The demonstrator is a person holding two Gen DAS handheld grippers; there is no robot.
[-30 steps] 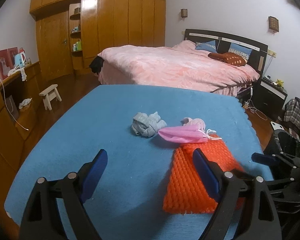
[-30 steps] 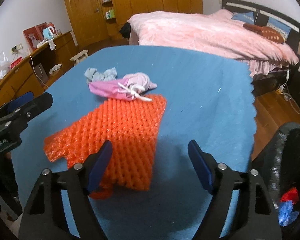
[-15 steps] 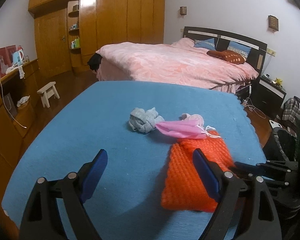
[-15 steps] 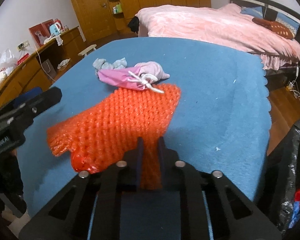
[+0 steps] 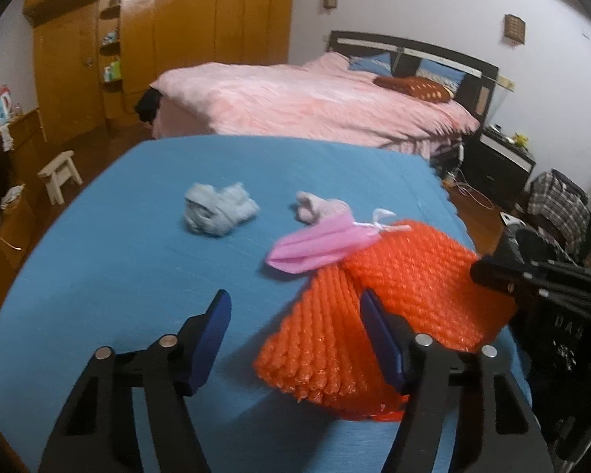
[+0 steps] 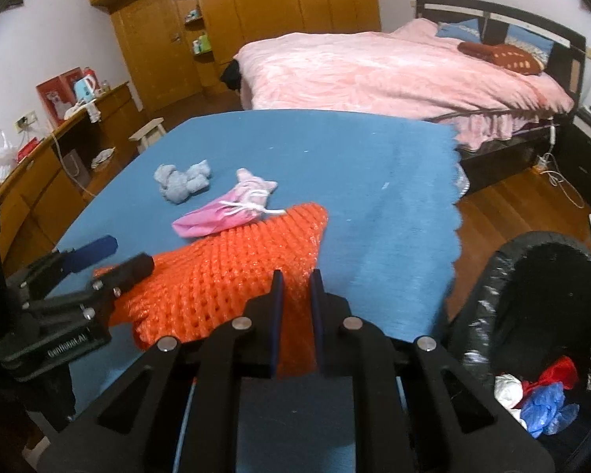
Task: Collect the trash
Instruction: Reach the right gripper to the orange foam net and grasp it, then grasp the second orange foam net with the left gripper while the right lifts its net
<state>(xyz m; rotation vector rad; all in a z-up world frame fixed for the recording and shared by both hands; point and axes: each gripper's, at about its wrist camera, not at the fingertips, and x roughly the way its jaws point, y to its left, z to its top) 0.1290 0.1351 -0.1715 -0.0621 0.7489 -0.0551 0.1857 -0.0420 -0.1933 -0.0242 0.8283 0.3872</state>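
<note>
Orange bubble wrap (image 6: 232,276) pinched in right claw (image 6: 295,287), edge between closing left claw (image 5: 295,315).

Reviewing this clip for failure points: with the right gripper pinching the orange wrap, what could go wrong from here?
1. The pink face mask lies partly on the orange bubble wrap; lifting the wrap could flick it off the blue table.
2. The right gripper pinches only an edge, so the wrap may slip before reaching the black trash bin.
3. The left gripper, closing at the wrap's other end, could pull against the right.
</note>
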